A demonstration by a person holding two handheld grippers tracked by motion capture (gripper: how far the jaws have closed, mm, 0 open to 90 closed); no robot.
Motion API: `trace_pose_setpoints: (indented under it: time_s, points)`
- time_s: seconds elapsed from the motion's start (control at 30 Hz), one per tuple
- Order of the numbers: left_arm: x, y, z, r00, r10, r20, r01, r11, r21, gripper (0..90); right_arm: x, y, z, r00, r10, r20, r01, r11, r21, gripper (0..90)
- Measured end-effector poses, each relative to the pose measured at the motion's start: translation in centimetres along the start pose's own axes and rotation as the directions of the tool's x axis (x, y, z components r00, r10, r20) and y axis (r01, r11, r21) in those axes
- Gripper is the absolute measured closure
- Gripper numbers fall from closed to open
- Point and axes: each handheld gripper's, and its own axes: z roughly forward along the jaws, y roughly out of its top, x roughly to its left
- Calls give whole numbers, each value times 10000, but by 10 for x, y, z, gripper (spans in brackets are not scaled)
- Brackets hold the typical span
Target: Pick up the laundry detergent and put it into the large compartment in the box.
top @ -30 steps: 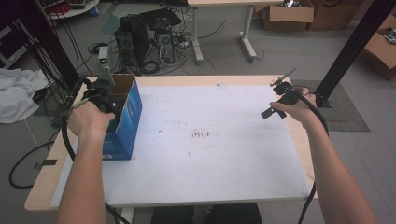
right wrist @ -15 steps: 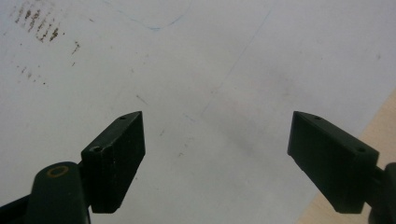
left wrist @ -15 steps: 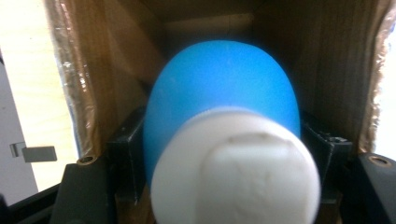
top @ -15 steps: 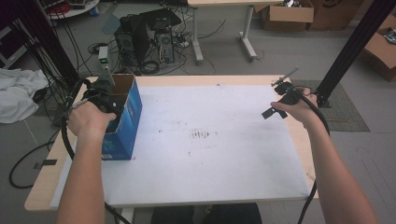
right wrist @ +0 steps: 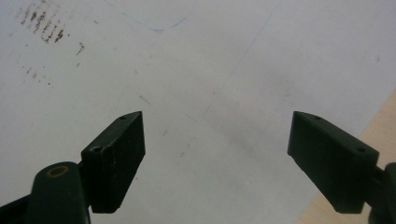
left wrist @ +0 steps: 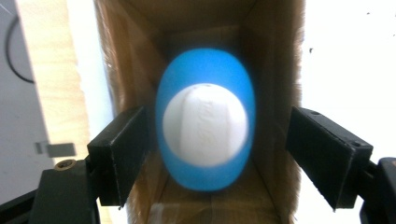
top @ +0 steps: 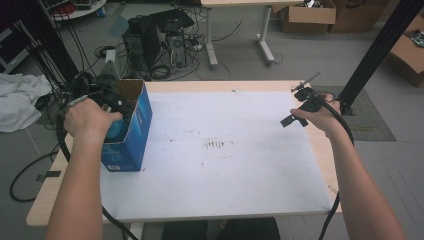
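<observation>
My left gripper has just been opening; its pads flank without touching the blurred blue-and-white oval object inside the tall blue cardboard box at the bench's left edge. My right gripper gapes, empty.

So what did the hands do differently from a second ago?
The left tool over the open blue box has just been opening its jaws and lifted a little. A blue and white egg-shaped thing sits between them inside the box, with gaps on both sides, so it looks let go. The right tool stayed open over the white table; the box did not move.
</observation>
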Motion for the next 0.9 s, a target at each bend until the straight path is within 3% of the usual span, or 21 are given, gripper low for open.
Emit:
trace_pose_setpoints:
  time_s: [0.17, 0.3, 0.47, 0.67, 0.8, 0.9]
  points:
    - [-10, 1, -21, 9983, 560, -131, -564, 9979, -303, 194, 2, 0, -2, 10000, -20, 22, 20, 10000, -30, 190]
    - [-26, 1, -31, 9947, 1007, -187, -1018, 9925, -675, 179, 2, 0, -4, 10000, 2, 22, -2, 10000, -73, 190]
    - [-50, 2, -40, 9840, 1777, -117, -1779, 9777, -1112, 159, 5, 1, -6, 10000, -41, 56, 41, 10000, -55, 190]
    - [-77, 1, -45, 9634, 2679, 123, -2634, 9539, -1437, 150, 6, 1, -9, 10000, -21, 82, 22, 10000, -63, 190]
    - [-97, -1, -48, 9451, 3262, 201, -3194, 9349, -1547, 148, 7, 1, -8, 10000, -10, 97, 10, 10000, -44, 190]
    - [-114, -4, -46, 9278, 3715, 340, -3617, 9181, -1622, 148, 7, 1, -8, 10000, 0, 87, 0, 10000, -33, 190]
